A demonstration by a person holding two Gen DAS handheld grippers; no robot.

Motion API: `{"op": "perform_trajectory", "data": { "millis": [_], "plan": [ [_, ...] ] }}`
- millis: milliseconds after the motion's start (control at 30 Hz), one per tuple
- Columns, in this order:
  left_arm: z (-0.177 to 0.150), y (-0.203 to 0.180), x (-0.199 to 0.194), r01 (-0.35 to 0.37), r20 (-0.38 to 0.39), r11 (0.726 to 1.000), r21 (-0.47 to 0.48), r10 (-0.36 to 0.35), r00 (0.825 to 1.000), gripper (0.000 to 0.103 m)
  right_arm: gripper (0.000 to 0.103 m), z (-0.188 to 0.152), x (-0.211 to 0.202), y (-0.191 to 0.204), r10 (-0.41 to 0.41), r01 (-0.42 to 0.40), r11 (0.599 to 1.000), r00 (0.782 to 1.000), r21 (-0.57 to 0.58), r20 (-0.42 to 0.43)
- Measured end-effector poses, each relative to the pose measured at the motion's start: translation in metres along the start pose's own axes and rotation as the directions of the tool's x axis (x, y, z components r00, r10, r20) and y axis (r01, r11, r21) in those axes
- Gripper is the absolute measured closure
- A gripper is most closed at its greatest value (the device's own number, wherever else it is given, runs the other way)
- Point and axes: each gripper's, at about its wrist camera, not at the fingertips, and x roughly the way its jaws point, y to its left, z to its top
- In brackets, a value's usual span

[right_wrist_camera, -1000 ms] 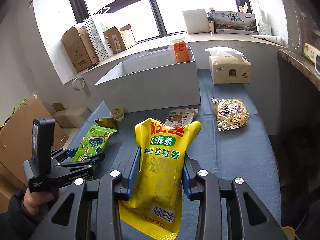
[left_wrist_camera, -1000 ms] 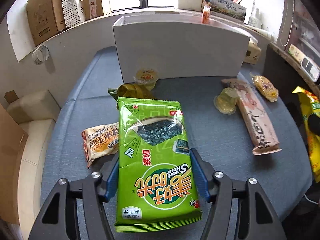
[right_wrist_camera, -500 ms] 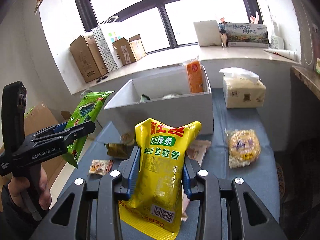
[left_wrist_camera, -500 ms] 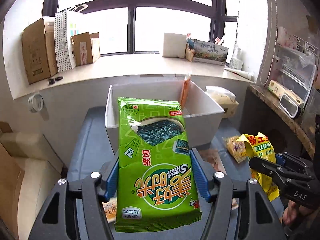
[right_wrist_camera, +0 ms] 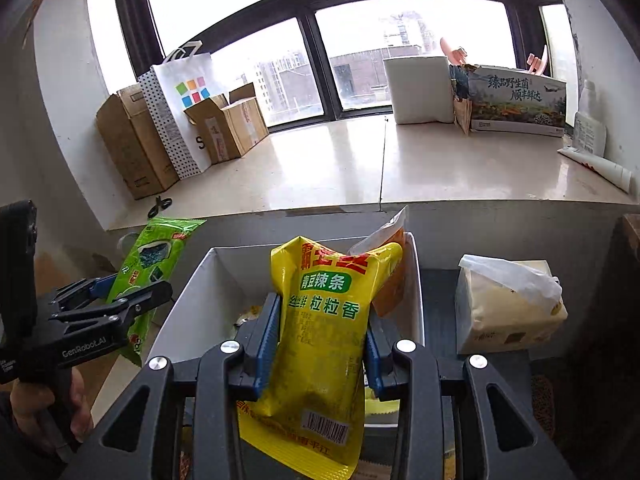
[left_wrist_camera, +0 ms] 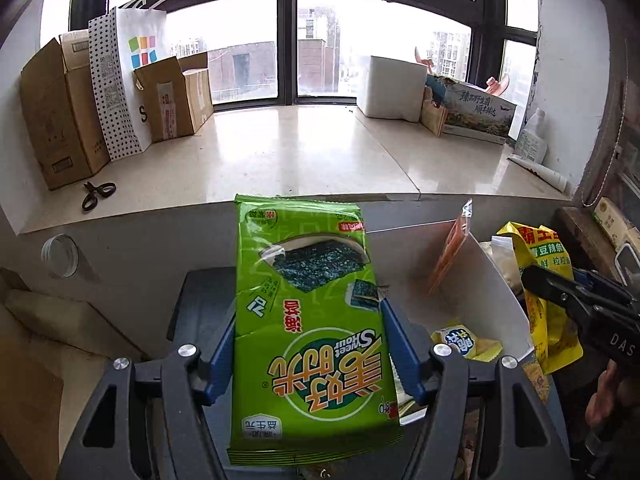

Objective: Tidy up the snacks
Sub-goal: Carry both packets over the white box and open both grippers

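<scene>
Blue-grey tabletop (right_wrist_camera: 440,296) bearing a white box (right_wrist_camera: 192,304) and, beside it, a tissue pack (right_wrist_camera: 508,312).

Daylight pours through the window (left_wrist_camera: 288,40) ahead of my grippers, blowing out the sky and glaring off the sill (left_wrist_camera: 280,152). Below it, things are dimmer but sharp. Fisheye bends the dark corners.

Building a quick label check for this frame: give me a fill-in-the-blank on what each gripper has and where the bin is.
1. The left gripper holds a ____ seaweed pack.
2. The right gripper holds a ____ snack bag.
3. An orange packet stands inside the ____ bin.
4. Scissors lie on the ____.

Missing words: green; yellow; white; windowsill
</scene>
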Motion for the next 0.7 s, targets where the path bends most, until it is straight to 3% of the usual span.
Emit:
{"op": "perform_trajectory", "data": {
  "millis": [100, 133, 167, 233, 267, 333, 533, 700],
  "plan": [
    [0.0, 0.004, 0.024, -0.005, -0.037, 1.0, -0.015, 0.004, 0.999, 0.031, 0.056, 0.009, 0.026, -0.001, -0.037, 0.037, 0.999, 0.999, -0.007, -0.036],
    [-0.001, 0.005, 0.032, -0.001, -0.047, 1.0, -0.022, 0.0, 0.999, 0.03, 0.046, 0.01, 0.033, -0.002, -0.044, 0.044, 0.999, 0.998, -0.012, -0.039],
    [-0.002, 0.007, 0.038, -0.001, -0.056, 1.0, -0.024, 0.0, 0.998, 0.022, 0.039, 0.011, 0.039, -0.003, -0.05, 0.05, 0.999, 0.998, -0.015, -0.041],
    [-0.006, 0.011, 0.048, -0.012, -0.079, 0.999, -0.036, 0.009, 0.997, 0.0, 0.005, 0.01, 0.048, -0.008, -0.076, 0.076, 0.997, 0.996, -0.007, -0.049],
    [-0.008, 0.015, 0.048, 0.008, -0.077, 0.998, -0.058, -0.012, 0.997, 0.0, 0.002, 0.008, 0.049, -0.012, -0.071, 0.072, 0.997, 0.996, 0.011, -0.047],
    [-0.013, 0.02, 0.046, 0.044, -0.068, 0.996, -0.081, -0.049, 0.996, 0.0, 0.0, 0.003, 0.048, -0.019, -0.035, 0.037, 0.998, 0.998, 0.045, -0.05],
    [-0.021, 0.019, 0.033, 0.027, -0.046, 0.998, -0.052, -0.03, 0.999, 0.0, 0.0, -0.013, 0.042, -0.021, -0.077, 0.078, 0.997, 0.995, 0.007, -0.055],
    [-0.032, 0.017, -0.008, 0.055, 0.006, 0.998, -0.021, -0.055, 0.998, 0.0, 0.0, -0.028, 0.008, -0.011, 0.012, -0.012, 1.0, 1.0, 0.019, -0.014]
  ]
}}
